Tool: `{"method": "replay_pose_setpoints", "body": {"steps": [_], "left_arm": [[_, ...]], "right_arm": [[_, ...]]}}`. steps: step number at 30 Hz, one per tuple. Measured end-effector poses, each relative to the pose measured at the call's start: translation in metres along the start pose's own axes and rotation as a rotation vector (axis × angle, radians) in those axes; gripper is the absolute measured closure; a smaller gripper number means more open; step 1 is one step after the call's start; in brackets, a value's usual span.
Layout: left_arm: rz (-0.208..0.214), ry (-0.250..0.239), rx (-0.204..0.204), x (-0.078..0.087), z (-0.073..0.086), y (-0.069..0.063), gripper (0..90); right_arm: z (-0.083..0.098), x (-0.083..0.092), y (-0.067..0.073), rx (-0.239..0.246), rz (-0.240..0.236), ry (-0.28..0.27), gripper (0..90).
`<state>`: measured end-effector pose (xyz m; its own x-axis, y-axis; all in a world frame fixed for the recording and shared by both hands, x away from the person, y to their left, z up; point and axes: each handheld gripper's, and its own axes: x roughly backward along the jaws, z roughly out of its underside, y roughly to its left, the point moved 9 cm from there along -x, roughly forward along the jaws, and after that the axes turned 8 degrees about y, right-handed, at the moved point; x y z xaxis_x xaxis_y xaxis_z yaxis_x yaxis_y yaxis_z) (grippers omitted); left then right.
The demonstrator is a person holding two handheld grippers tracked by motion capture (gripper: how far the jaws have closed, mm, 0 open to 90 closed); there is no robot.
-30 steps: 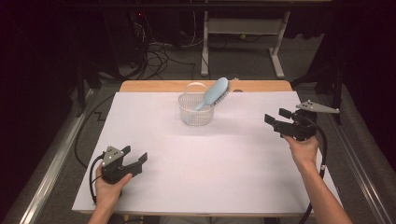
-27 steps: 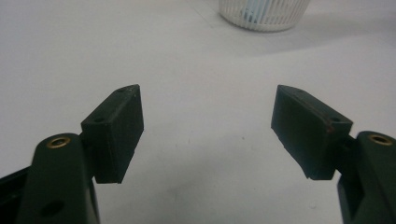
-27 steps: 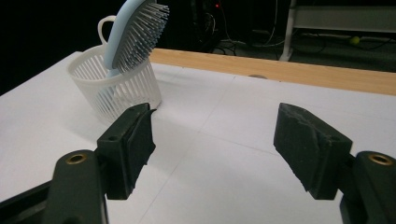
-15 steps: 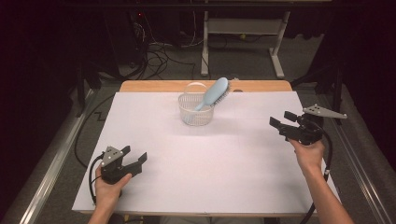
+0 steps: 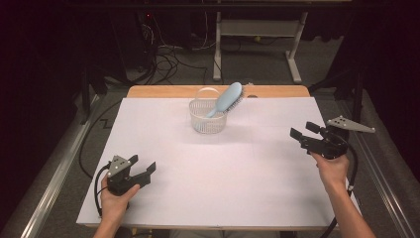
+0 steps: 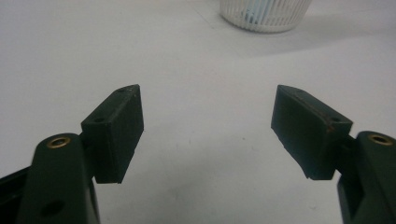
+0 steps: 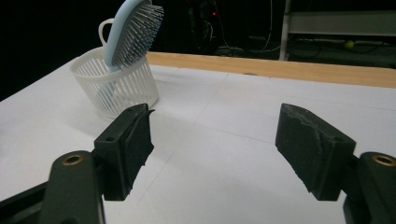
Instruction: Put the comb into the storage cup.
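High view: my right gripper (image 5: 303, 131), jaws wide, just opening, empty, sits right of frame, clear of hairbrush (image 5: 228, 98) propped in basket (image 5: 208, 119); left gripper (image 5: 141, 166) wide, idle lower left.

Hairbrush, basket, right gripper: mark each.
hairbrush (image 7: 136, 33), right gripper view, bristle face.
basket (image 5: 208, 122), high view, slatted front wall.
right gripper (image 5: 304, 130), high view, midway between its open fingertips.

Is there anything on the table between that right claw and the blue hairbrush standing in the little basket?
Nothing visible. Bare white table lies between the right claw and the white basket holding the blue hairbrush. The claw is open with nothing between its jaws, which have just been opening, and the brush's head sticks up above the basket's rim.
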<state>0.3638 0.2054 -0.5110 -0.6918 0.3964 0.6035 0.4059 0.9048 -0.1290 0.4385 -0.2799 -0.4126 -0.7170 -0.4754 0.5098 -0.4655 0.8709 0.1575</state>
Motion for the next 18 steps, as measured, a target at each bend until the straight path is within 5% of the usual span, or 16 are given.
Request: {"method": "replay_pose_setpoints", "body": {"steps": [18], "left_arm": [[0.0, 0.0, -0.001, 0.0, 0.0, 0.0, 26.3]], "right_arm": [[0.01, 0.014, -0.003, 0.006, 0.009, -0.026, 23.2]]}}
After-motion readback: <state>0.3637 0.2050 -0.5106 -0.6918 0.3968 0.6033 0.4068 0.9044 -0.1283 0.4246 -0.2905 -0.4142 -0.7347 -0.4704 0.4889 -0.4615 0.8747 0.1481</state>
